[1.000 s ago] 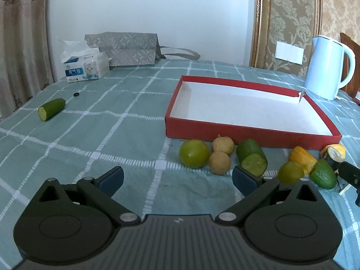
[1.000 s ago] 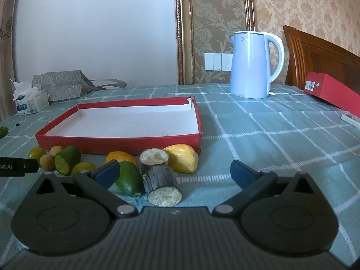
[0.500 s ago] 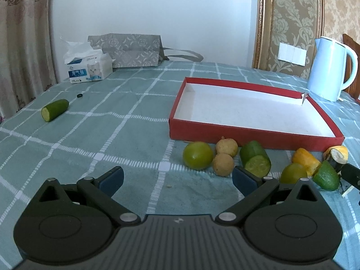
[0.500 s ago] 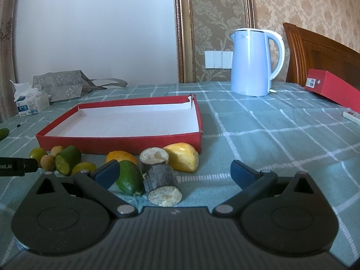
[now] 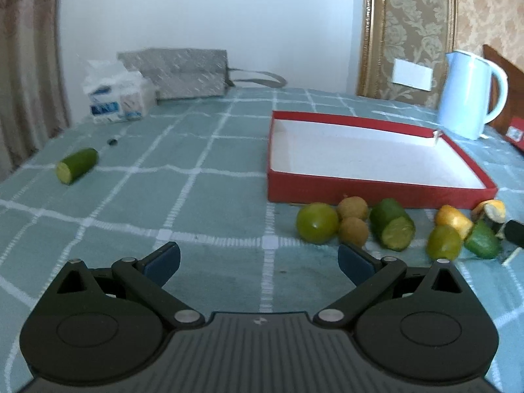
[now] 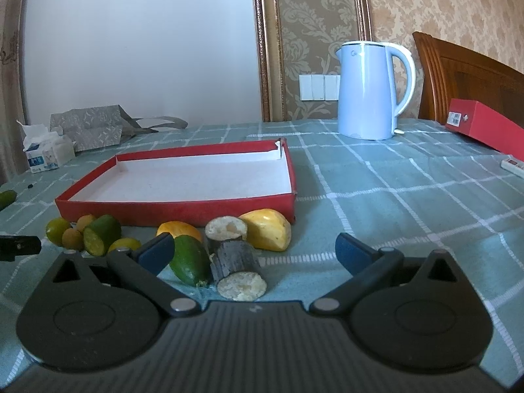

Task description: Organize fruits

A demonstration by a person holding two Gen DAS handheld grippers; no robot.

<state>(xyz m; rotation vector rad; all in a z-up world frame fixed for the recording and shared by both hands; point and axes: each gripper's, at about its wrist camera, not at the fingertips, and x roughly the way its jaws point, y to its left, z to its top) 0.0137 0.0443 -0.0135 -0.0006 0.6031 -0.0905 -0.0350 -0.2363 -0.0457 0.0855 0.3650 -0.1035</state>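
An empty red tray [image 5: 376,193] [image 6: 177,208] lies on the green checked cloth. In front of it lie a green lime [image 5: 317,222], two brown longans [image 5: 353,208], a cucumber piece [image 5: 391,229], a second lime [image 5: 443,246], orange and yellow fruit pieces [image 6: 267,229], a green avocado-like fruit [image 6: 191,258] and two dark cane stubs [image 6: 237,268]. Another cucumber piece [image 5: 77,165] lies far left. My left gripper [image 5: 258,260] is open, left of the fruit row. My right gripper [image 6: 253,250] is open, with the cane stubs between its fingers.
A pale blue kettle [image 6: 370,90] stands behind the tray at right. A tissue box [image 5: 118,100] and a grey bag [image 5: 183,72] sit at the back left. A red box [image 6: 484,124] and a wooden chair back [image 6: 458,75] are at far right.
The left gripper has swung left, so the tray and fruits sit further right in its view. The right gripper has barely moved. Both stay open.
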